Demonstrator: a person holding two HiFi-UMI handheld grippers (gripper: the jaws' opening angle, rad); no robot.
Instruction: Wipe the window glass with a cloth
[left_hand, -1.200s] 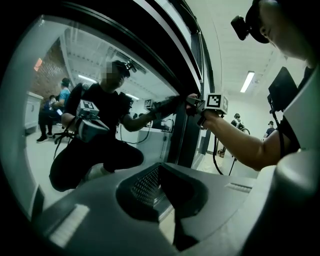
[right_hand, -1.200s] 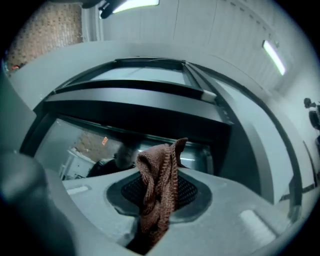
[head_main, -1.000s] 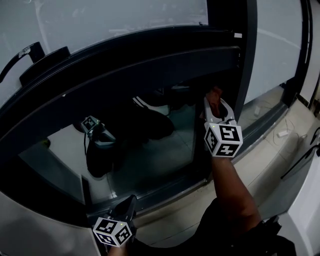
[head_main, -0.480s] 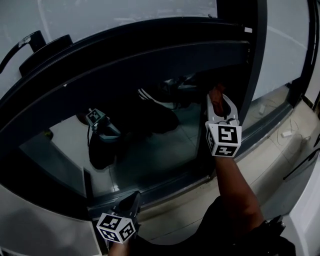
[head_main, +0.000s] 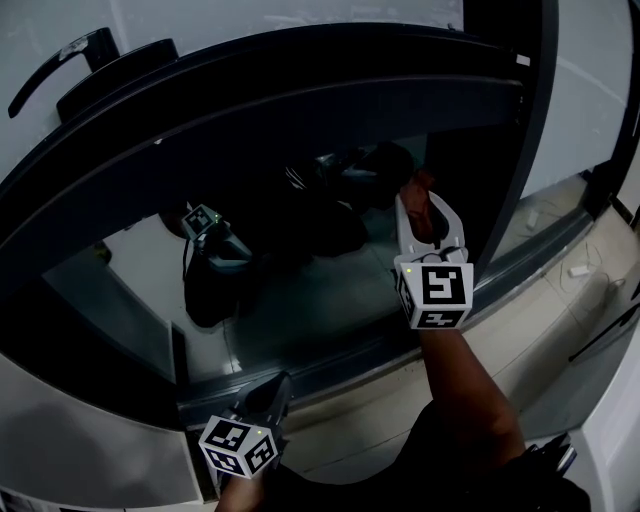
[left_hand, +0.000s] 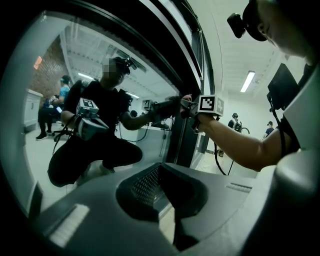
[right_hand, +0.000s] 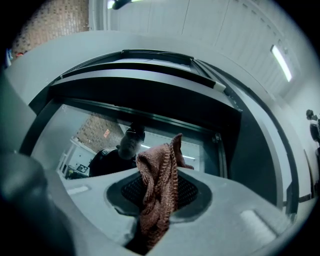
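My left gripper (head_main: 262, 405) hangs low by the sill, jaws together on nothing, while my right gripper (head_main: 428, 215), nearer the dark-framed window glass (head_main: 300, 300), clamps the reddish-brown knitted cloth (head_main: 417, 188), its free end pointing forward at the pane.

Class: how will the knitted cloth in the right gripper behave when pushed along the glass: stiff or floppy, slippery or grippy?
Probably floppy: the knitted cloth folds and slumps in the right gripper. Likely light: one pinch holds it up. Its ribbed knit should drag, not slide.
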